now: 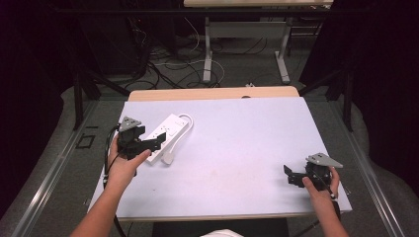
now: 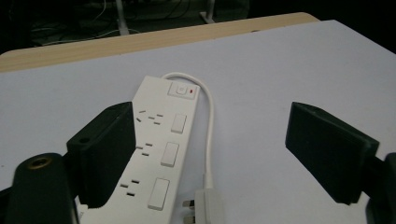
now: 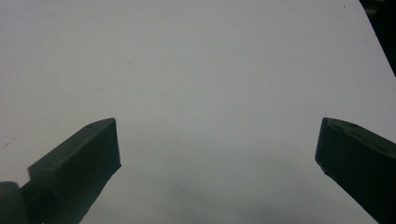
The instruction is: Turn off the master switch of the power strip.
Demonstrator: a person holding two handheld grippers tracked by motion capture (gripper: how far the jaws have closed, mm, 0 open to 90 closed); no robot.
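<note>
1. The worktop (image 1: 237, 148) is being used as the work surface; most of its pale covering is lying bare, with a strip of wood showing at its far edge.
2. The power strip (image 1: 164, 134) is lying flat on the left part of the worktop, switch end away from the person, and its short white cord (image 2: 209, 121) is looping round from that end to the plug (image 2: 205, 207) resting just beside its near end.
3. The left gripper (image 1: 157, 141) is being held at the strip's near end with its jaws spread wide; in the left gripper view one jaw is standing over the strip's edge and the other well to the side of the plug, nothing yet being pinched.
4. The right gripper (image 1: 289, 175) is being held low over bare worktop near the right edge, jaws likewise spread, well apart from the strip.
5. The step in hand is judged to be the approach to the strip or its plug; the next move is being taken to call for centring the left jaws on one of them and closing.
</note>
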